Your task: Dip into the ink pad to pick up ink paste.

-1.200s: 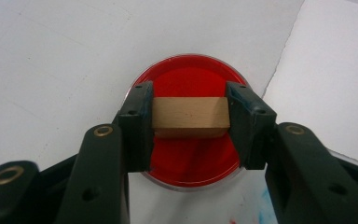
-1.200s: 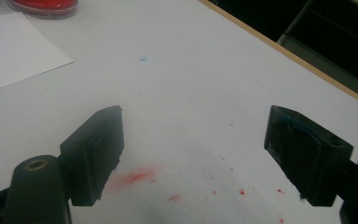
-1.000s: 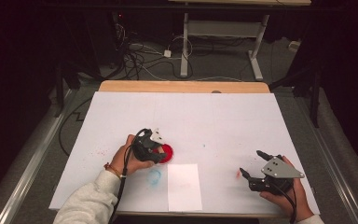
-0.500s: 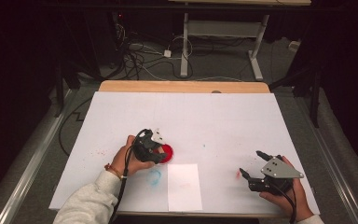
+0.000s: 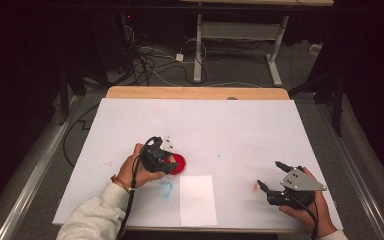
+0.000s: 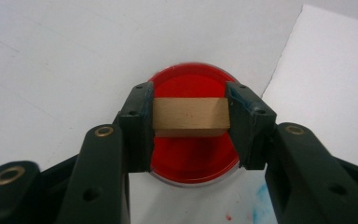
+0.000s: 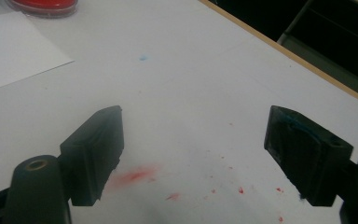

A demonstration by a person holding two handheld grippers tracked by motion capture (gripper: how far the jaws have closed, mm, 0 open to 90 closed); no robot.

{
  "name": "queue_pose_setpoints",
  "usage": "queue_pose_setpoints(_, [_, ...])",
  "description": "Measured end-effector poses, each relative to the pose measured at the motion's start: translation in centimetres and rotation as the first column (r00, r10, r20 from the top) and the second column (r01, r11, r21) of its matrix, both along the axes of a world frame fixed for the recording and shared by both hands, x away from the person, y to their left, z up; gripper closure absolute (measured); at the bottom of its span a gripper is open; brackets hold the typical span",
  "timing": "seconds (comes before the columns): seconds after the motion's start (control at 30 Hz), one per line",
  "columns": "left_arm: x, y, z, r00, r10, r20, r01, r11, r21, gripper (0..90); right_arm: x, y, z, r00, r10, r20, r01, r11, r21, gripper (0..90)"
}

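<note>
Left gripper [image 6: 189, 119] is being kept clamped on a wooden block [image 6: 189, 116] over the red ink pad [image 6: 193, 154]; right gripper [image 7: 191, 158] is being held wide open, nothing gripped.

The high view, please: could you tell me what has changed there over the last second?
Nothing has visibly changed. The left gripper still clamps the wooden block over the red ink pad, and the right gripper still rests open beside the paper sheet.
</note>
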State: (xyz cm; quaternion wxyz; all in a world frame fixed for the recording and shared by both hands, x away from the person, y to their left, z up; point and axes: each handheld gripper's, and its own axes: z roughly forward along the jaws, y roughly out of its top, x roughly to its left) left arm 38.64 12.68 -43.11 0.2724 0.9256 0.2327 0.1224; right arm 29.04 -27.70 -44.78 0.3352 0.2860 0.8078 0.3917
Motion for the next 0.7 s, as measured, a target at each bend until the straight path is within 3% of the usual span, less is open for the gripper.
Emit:
queue_pose_setpoints(0.07, [-0.5,0.6,1.4,0.9995,0.002,0.032,-0.001,0.9995,-0.033,54.0,0.0,0.0,0.0,1.0,0.001,0.001,-0.001,1.0,-0.001,20.3])
queue_pose_setpoints(0.27, [-1.3,1.4,3.4,0.9962,0.011,0.086,-0.005,0.9973,-0.073,54.0,0.0,0.1,0.0,1.0,0.005,0.001,-0.005,1.0,-0.004,20.3])
queue_pose_setpoints(0.7, [-2.7,2.3,6.0,0.9877,0.017,0.155,0.003,0.9925,-0.122,53.9,0.0,0.1,0.0,1.0,0.007,0.003,-0.007,1.0,-0.004,20.4])
